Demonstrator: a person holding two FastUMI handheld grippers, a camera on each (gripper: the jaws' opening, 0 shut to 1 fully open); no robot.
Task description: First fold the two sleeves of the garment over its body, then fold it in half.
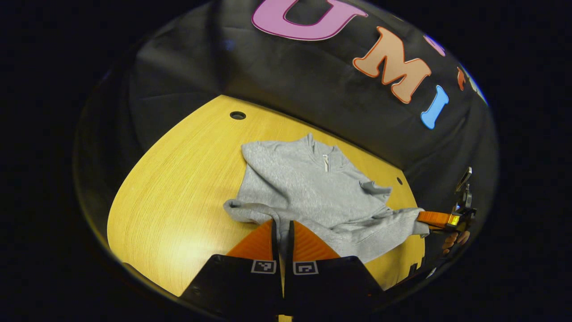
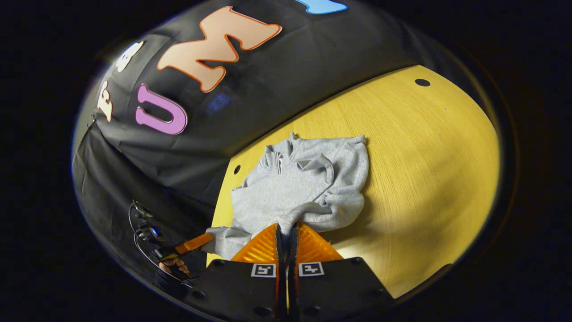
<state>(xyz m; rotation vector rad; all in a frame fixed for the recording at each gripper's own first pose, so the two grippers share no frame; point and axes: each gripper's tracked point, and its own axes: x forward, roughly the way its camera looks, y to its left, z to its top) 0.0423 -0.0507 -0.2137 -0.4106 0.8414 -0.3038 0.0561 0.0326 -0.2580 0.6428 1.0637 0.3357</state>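
2 hand-held grippers [image 1: 282, 226] [image 2: 286, 230] clamped on sweatshirt [image 1: 308, 188]

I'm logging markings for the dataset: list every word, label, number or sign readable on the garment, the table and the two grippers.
grey garment: no print or readable label shows.
table: no text.
left gripper: two square black-and-white markers on its body, patterns only, no letters or numbers.
right gripper: two markers of the same kind, nothing to read.
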